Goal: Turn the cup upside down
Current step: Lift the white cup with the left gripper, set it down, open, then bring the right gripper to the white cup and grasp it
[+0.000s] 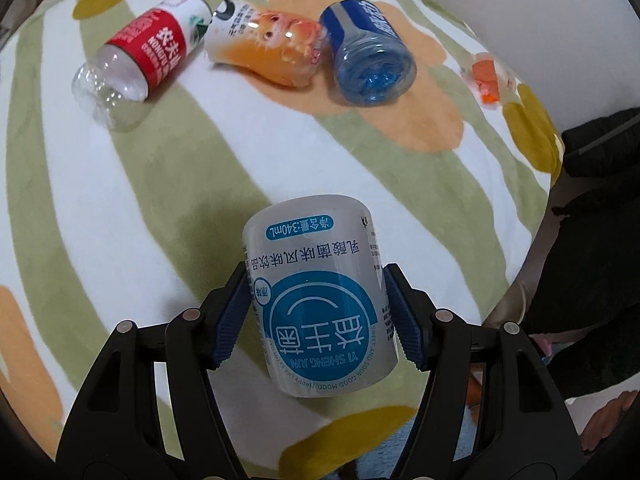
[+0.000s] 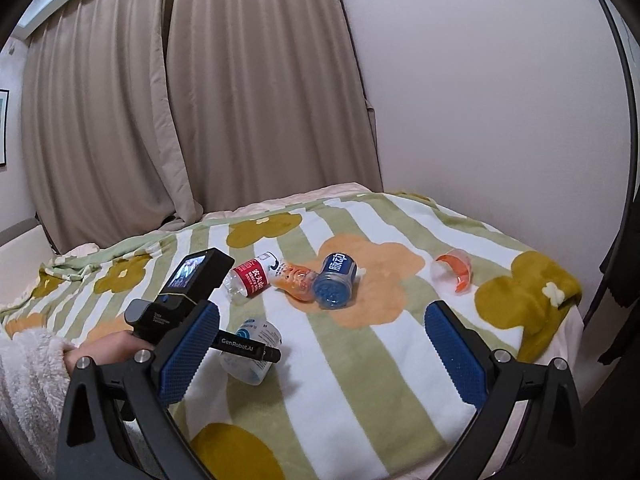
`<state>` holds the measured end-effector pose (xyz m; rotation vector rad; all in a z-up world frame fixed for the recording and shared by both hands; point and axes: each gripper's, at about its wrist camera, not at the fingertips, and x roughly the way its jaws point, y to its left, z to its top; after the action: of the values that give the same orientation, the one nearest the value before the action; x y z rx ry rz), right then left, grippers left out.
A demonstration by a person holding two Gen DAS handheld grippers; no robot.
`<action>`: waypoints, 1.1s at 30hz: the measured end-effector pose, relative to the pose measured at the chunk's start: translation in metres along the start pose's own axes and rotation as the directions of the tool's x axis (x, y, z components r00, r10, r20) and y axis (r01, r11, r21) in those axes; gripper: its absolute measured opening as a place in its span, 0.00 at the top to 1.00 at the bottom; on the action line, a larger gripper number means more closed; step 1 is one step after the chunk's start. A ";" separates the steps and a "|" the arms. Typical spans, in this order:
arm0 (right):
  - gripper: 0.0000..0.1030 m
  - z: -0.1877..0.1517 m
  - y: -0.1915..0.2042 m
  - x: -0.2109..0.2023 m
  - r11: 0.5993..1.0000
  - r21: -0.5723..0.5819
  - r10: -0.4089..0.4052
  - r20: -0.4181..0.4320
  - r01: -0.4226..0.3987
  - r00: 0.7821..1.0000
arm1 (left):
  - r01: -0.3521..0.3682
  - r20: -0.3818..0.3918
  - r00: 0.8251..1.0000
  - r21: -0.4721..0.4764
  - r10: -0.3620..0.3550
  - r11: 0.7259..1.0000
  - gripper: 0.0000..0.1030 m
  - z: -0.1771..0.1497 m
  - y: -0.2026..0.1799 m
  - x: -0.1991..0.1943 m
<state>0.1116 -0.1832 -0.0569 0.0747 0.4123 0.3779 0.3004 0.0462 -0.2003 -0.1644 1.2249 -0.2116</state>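
Centrally, the white cup [image 1: 318,300], its print inverted, is clamped by the left gripper [image 1: 318,312]; the right gripper [image 2: 320,354] is spread wide, holding nothing.

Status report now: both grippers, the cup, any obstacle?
Left gripper shut on white cup, print upside down. Right gripper open, empty. Three cut bottles lying beyond: red-label, orange, blue; not blocking.

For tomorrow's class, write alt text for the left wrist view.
The left gripper clamps a white cup, its blue print upside down, above a striped floral blanket. Beyond lie a red-labelled cup, an orange cup and a blue cup.
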 end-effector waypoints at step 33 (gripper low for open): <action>0.01 0.036 0.038 0.228 0.948 0.281 0.315 -0.778 -0.147 0.544 | -0.104 0.430 0.901 0.099 0.052 0.990 0.00 -0.109 0.006 -0.124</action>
<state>0.3064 -0.0629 -0.1038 0.1359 1.3946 0.6371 0.1580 0.0816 -0.1241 -0.0517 0.7760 -0.1670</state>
